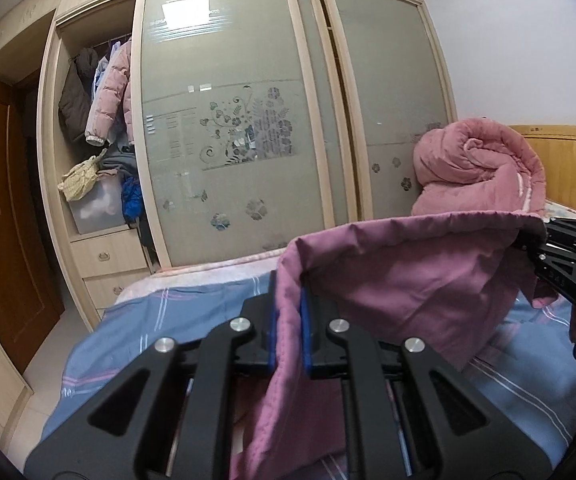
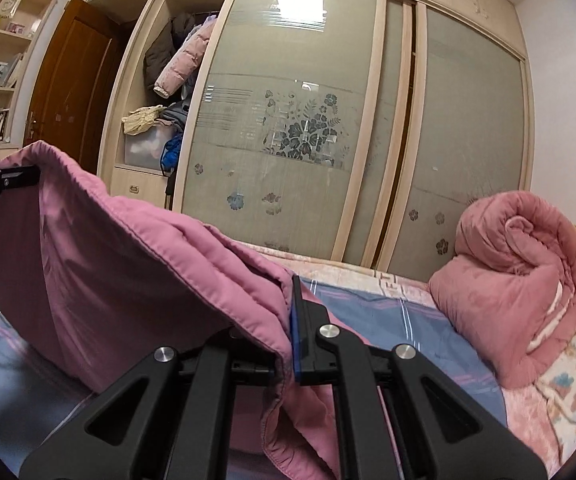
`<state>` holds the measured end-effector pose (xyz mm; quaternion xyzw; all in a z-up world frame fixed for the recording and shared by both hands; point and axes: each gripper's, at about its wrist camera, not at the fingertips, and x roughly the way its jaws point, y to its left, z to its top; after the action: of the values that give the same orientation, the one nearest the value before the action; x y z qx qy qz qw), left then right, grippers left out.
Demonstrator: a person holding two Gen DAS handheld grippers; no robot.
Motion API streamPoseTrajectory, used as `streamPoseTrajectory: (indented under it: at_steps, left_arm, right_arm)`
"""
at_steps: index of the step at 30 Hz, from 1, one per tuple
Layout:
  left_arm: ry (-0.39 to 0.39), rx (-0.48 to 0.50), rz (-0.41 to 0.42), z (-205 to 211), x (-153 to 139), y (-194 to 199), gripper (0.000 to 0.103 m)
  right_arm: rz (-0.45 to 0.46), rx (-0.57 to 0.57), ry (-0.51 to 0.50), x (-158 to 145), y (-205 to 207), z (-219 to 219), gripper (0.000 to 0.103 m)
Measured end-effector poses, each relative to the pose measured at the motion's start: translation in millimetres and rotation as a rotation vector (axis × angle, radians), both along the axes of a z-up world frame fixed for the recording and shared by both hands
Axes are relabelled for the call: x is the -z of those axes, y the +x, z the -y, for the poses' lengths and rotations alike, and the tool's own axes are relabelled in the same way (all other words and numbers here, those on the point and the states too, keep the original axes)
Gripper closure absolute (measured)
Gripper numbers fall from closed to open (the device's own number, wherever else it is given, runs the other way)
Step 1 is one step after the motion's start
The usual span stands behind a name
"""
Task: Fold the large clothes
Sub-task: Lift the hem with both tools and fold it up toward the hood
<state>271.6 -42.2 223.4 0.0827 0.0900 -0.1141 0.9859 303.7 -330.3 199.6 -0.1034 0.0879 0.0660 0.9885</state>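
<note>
Both grippers clamped on the garment (image 1: 407, 272). Left gripper (image 1: 288, 320) is closed on one end of its hemmed edge, fabric pinched between the blue pads (image 1: 307, 332). Right gripper (image 2: 286, 344) is closed on the other end, same edge. The hem (image 2: 136, 224) runs slack between them, sagging a bit in the middle. Cloth hangs from that edge above the bed (image 1: 160, 312), its lower part draping toward the striped sheet near the foot-side edge; how much rests on the bed I can't tell.

Step, my read: lift-and-spread, before laying flat for the first fold.

Next: pull my grippers apart to tension the hem, then lay the cloth flat mid-bed, clear of the rolled quilt (image 2: 515, 280) at the headboard end.
</note>
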Motion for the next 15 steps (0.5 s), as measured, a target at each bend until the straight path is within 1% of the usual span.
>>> streamPoseTrajectory:
  at_steps: [1,3,7,11,14,15]
  left_arm:
    - [0.000,-0.003,-0.001,-1.7,-3.3,7.8,0.095]
    - [0.000,-0.010,-0.015,-6.1,-12.3,36.4,0.095]
    - [0.027,-0.038,-0.041,-8.9,-16.1,84.9,0.095]
    - [0.048,-0.069,-0.083,-11.3,-6.3,133.7,0.095]
    - [0.053,-0.088,-0.119,-15.3,5.7,170.2,0.094]
    - [0.043,-0.092,-0.139,-17.4,11.4,183.3,0.095]
  right_arm:
    - [-0.002,-0.001,-0.010,-4.3,10.0,-2.1,0.097]
    - [-0.010,-0.003,-0.016,-9.7,25.7,-4.2,0.097]
    - [-0.043,-0.006,-0.026,-16.1,65.1,-11.1,0.097]
    - [-0.095,-0.010,-0.045,-14.7,110.2,-18.5,0.097]
    - [-0.147,-0.008,-0.058,-4.0,151.2,-25.3,0.097]
    - [-0.164,-0.004,-0.065,0.9,160.6,-27.9,0.097]
